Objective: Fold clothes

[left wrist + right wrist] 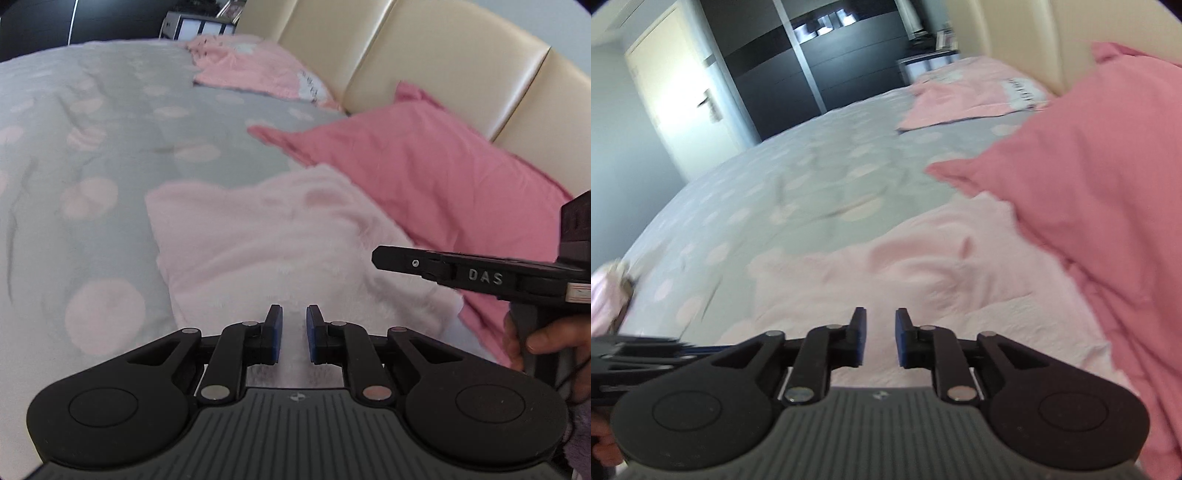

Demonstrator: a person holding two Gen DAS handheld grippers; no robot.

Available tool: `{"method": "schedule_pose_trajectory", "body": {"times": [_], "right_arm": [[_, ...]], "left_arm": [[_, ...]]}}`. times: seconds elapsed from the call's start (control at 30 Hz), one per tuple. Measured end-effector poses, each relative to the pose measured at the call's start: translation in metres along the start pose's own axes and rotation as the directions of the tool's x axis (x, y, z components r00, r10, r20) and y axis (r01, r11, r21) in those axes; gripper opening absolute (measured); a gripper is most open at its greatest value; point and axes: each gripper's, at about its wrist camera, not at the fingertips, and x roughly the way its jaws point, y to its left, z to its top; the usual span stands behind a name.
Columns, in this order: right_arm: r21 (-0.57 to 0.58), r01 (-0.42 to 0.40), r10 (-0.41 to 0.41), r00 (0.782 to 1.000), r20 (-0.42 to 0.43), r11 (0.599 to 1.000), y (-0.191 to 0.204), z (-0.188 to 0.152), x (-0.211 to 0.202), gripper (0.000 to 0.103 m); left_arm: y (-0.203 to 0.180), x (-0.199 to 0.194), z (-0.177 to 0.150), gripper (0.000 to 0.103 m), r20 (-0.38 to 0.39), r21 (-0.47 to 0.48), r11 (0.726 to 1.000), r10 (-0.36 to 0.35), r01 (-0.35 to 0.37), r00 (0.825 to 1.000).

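A pale pink fluffy garment (pixel 280 236) lies folded in a rough rectangle on the bed, just ahead of both grippers. My left gripper (pixel 294 325) hovers over its near edge, blue pads a narrow gap apart with nothing pinched between them. The right gripper's fingers (pixel 391 258) reach in from the right above the same garment, held by a hand (pixel 546 339). In the right wrist view the right gripper (pixel 881 328) is slightly open over the pale pink garment (pixel 923 266), holding nothing. Both views are blurred.
A dark pink pillow (pixel 424 173) leans on the cream headboard (pixel 406 48) to the right of the garment. Another pink garment (pixel 967 96) lies farther up the grey dotted bedspread (pixel 812 177). More pale clothing (pixel 605 295) sits at the left edge. A dark wardrobe (pixel 831 55) stands beyond.
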Motion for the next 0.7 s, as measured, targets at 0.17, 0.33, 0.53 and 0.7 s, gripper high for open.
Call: {"method": "schedule_pose_trajectory", "body": {"times": [0.17,0.33,0.53,0.7], "right_arm": [[-0.069,0.059,-0.067,0.991,-0.118,0.996,0.009,-0.017,0.027,0.023],[-0.063,0.073,-0.079,0.991,-0.106,0.995,0.012,-0.007,0.015,0.031],[-0.127,0.066,-0.072,0.997,-0.040,0.990,0.045,0.006,-0.020,0.047],[-0.190,0.086,-0.080,0.996,0.043,0.978,0.090,0.009,-0.054,0.048]], "left_arm": [[0.013,0.015,-0.008,0.006,-0.040,-0.022,1.000,0.012,-0.013,0.999],[0.012,-0.007,-0.008,0.006,-0.021,-0.016,1.000,0.011,-0.012,1.000],[0.010,-0.068,-0.013,0.020,0.069,0.032,0.999,0.038,-0.041,0.997],[0.013,-0.140,-0.017,0.049,0.178,0.051,0.998,0.030,-0.039,0.984]]}}
